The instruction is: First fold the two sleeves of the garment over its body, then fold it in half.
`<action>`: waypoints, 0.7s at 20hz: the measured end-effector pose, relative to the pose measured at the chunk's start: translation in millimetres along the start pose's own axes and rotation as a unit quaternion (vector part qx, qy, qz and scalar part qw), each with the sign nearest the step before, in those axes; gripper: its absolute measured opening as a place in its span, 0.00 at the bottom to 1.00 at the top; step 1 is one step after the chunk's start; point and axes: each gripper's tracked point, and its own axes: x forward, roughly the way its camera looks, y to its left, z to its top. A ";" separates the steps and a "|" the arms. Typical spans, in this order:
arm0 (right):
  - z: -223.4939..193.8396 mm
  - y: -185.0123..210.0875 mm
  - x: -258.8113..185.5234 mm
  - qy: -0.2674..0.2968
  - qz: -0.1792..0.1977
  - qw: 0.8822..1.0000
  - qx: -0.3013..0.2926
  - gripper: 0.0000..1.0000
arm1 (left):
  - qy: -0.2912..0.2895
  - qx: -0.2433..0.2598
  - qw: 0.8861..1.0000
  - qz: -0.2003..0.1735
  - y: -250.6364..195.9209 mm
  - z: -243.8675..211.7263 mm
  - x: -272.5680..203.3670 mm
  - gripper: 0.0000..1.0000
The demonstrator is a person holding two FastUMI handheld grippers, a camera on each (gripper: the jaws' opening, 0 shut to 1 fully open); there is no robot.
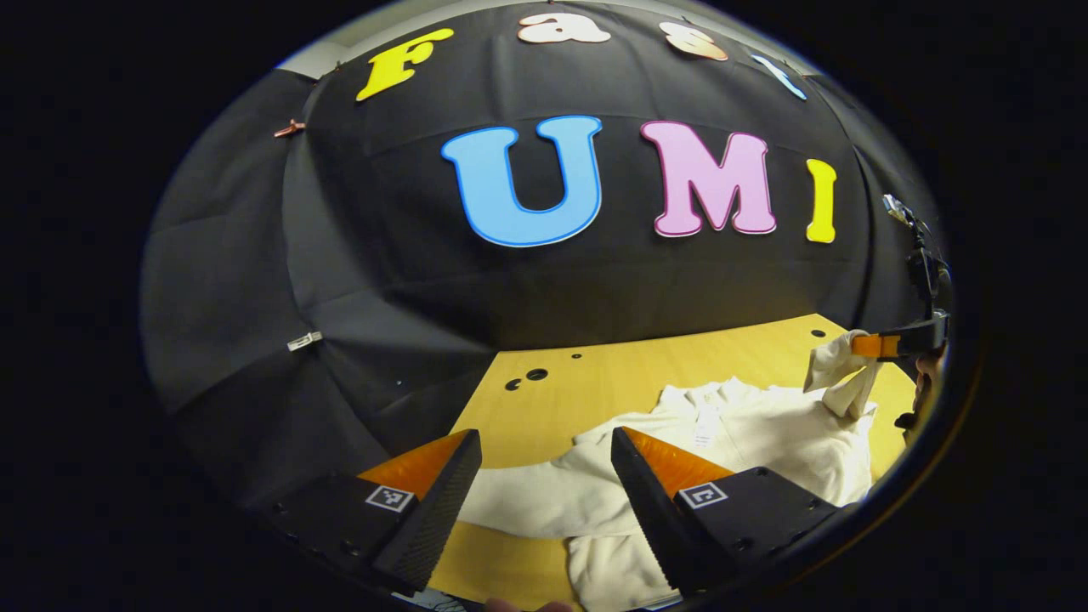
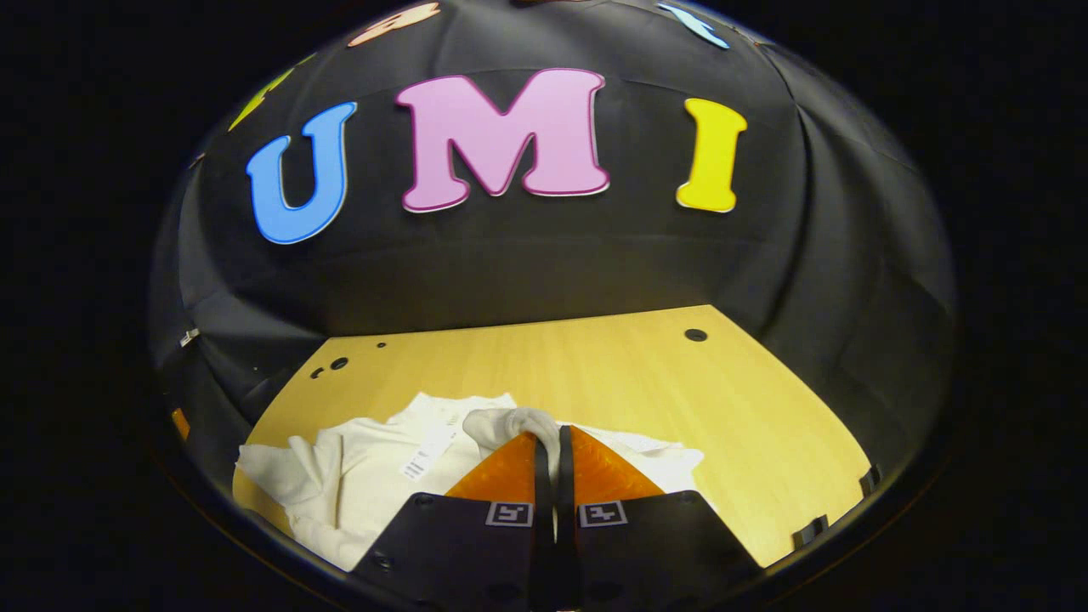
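My left gripper is hanging open just above the near sleeve of the cream garment. My right gripper is pinching the other sleeve, lifting it over the garment's body, which is lying on the wooden table

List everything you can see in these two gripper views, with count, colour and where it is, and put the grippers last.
garment: one, cream white, spread on the table, one sleeve lying across toward the left gripper
lifted sleeve: one, cream white, its end pinched and raised over the garment body
white tag: one, on the garment near its neck
table: one, light wood, with small dark holes near its back edge
booth wall: black cloth, behind the table
left gripper: one, jaws wide apart above the flat sleeve
right gripper: one, jaws closed on the lifted sleeve
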 end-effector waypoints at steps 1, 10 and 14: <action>-3.3 15.7 2.9 0.000 0.010 1.000 -0.004 0.05 | 0.001 -0.002 1.000 0.007 10.0 -2.0 0.6 0.97; -69.0 132.3 33.2 0.050 0.100 0.993 -0.031 0.05 | 0.029 -0.036 0.997 0.053 91.0 -51.0 26.2 0.97; -124.8 159.8 41.6 0.106 0.118 0.987 -0.036 0.05 | 0.046 -0.041 0.997 0.048 107.7 -79.7 45.3 0.97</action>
